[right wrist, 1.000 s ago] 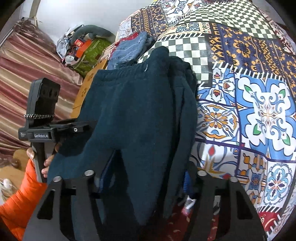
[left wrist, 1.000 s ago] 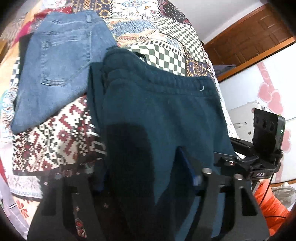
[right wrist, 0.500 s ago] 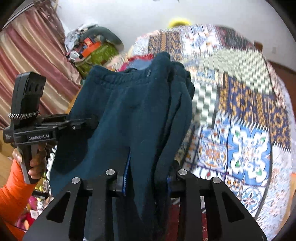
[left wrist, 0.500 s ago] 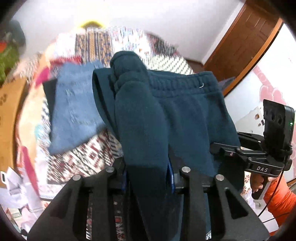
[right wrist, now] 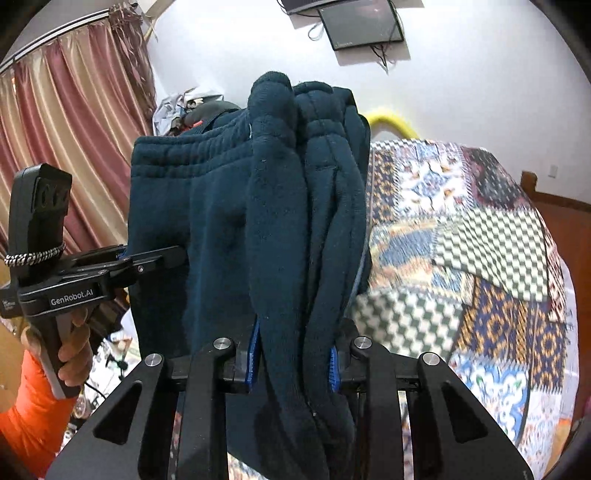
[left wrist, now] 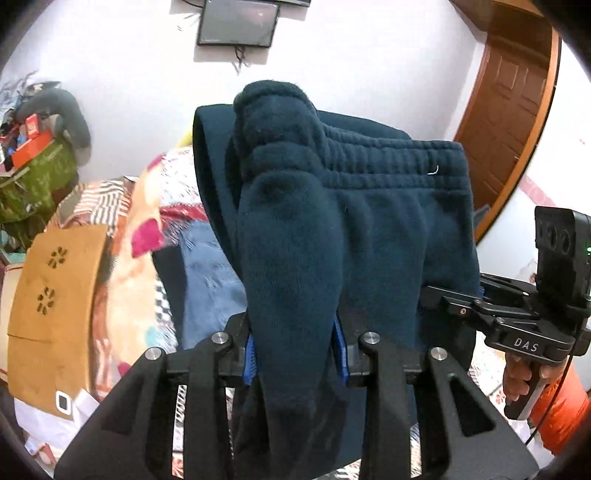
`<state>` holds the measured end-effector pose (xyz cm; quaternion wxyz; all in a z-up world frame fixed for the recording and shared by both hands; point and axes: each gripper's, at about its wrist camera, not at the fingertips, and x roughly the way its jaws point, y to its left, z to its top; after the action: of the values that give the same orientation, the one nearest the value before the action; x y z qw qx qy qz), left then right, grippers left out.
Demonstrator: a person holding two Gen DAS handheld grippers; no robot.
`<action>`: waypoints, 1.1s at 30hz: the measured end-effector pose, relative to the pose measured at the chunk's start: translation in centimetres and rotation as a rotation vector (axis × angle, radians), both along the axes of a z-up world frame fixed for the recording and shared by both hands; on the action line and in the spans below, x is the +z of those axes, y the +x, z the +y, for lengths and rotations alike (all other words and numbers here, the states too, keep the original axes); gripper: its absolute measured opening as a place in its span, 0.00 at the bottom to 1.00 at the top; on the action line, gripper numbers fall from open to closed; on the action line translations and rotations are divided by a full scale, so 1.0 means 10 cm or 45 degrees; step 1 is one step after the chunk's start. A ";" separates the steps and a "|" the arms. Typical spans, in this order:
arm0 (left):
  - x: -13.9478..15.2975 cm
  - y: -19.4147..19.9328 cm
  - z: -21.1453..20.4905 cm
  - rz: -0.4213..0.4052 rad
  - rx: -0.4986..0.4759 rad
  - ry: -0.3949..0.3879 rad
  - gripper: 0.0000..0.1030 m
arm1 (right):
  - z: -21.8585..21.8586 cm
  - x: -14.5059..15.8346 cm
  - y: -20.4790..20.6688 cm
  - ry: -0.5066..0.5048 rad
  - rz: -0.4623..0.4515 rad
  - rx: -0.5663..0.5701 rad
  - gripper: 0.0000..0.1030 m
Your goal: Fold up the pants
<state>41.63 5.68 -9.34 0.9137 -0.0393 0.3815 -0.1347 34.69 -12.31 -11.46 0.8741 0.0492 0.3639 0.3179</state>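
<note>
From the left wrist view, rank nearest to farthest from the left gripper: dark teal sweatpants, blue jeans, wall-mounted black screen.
1. Dark teal sweatpants: clamped in the left gripper.
2. Blue jeans: lower left, lying on the bed beyond.
3. Wall-mounted black screen: top centre, on the far wall.

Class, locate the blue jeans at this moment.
In the left wrist view, the blue jeans lie on the patterned bedspread, left of the raised dark sweatpants.

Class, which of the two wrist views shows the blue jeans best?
The left wrist view. The jeans lie on the bed there, left of the dark sweatpants, partly hidden by them. In the right wrist view the sweatpants block that part of the bed, so no jeans can be seen.
</note>
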 end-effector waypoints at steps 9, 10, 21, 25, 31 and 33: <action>-0.23 0.68 0.36 0.006 0.073 0.014 0.31 | 0.38 -0.10 0.60 -0.032 0.011 0.001 0.25; -0.28 0.77 0.39 0.015 0.083 0.019 0.31 | 0.42 -0.14 0.67 -0.037 0.019 0.001 0.25; -1.09 1.61 0.69 0.191 0.165 0.027 0.32 | 0.83 -0.82 1.50 -0.121 0.177 0.002 0.25; -1.46 1.83 0.77 0.263 0.195 0.022 0.32 | 0.97 -0.98 1.65 -0.209 0.202 0.029 0.25; -1.90 2.09 0.87 0.403 0.221 -0.033 0.33 | 1.12 -1.22 1.74 -0.329 0.250 0.044 0.26; -1.99 2.10 0.86 0.422 0.221 -0.029 0.37 | 1.16 -1.27 1.75 -0.392 0.259 0.035 0.29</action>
<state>62.66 14.33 -29.21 0.8459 -0.1040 0.5206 -0.0512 52.19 -0.68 -24.14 0.8256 -0.0583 0.4955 0.2636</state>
